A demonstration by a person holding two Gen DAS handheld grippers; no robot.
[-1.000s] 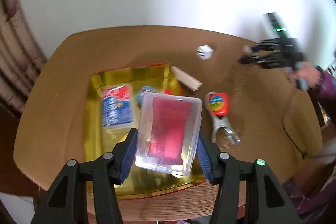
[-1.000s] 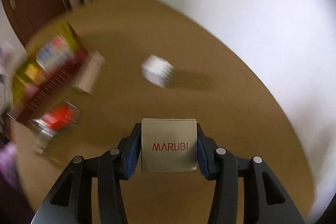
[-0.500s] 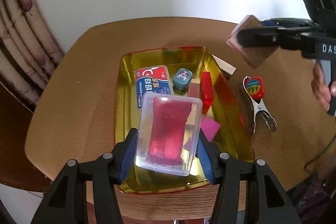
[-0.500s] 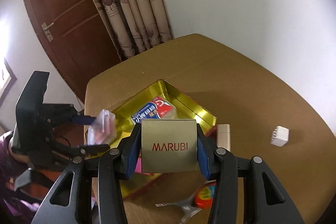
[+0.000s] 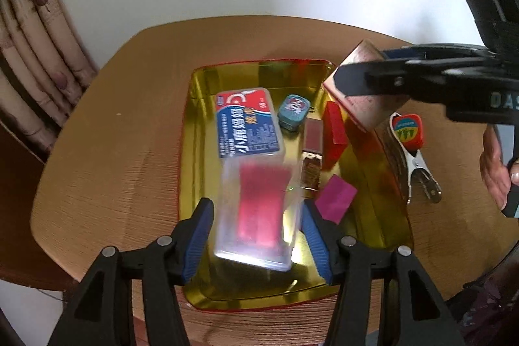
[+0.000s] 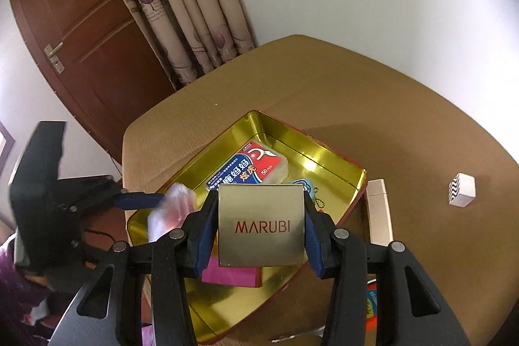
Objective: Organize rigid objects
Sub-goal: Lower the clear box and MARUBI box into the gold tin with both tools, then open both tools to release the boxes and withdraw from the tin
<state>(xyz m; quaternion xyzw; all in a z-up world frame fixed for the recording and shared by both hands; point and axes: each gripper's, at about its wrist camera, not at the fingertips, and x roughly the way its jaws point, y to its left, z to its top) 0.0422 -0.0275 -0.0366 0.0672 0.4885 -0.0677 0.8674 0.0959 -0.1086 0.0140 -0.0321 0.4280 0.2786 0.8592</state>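
**Two grippers with boxes above a gold tray**

Nearest in the left wrist view, the left gripper (image 5: 258,229) is seen with its blue pads parted slightly wider than a clear plastic case (image 5: 258,216) with a red insert; the case is blurred, and whether it is still gripped cannot be told. The case lies over the near end of the gold tray (image 5: 191,151), which rests on the round wooden surface (image 5: 113,151). Within the tray are shown, from near to far, a magenta block (image 5: 335,198), a red block (image 5: 334,133), a blue-and-red labelled box (image 5: 248,127) and a small teal tin (image 5: 294,107). The right gripper (image 6: 261,227) is closed on a gold box marked MARUBI (image 6: 261,227), held above the tray's right side. On the surface outside the tray are seen a metal clip with a red-and-orange head (image 5: 412,148), a beige bar (image 6: 378,213) just beside the tray wall and, well apart, a white cube (image 6: 462,188). Beyond the surface, patterned curtains (image 6: 194,5) and a brown door (image 6: 81,38) are visible.
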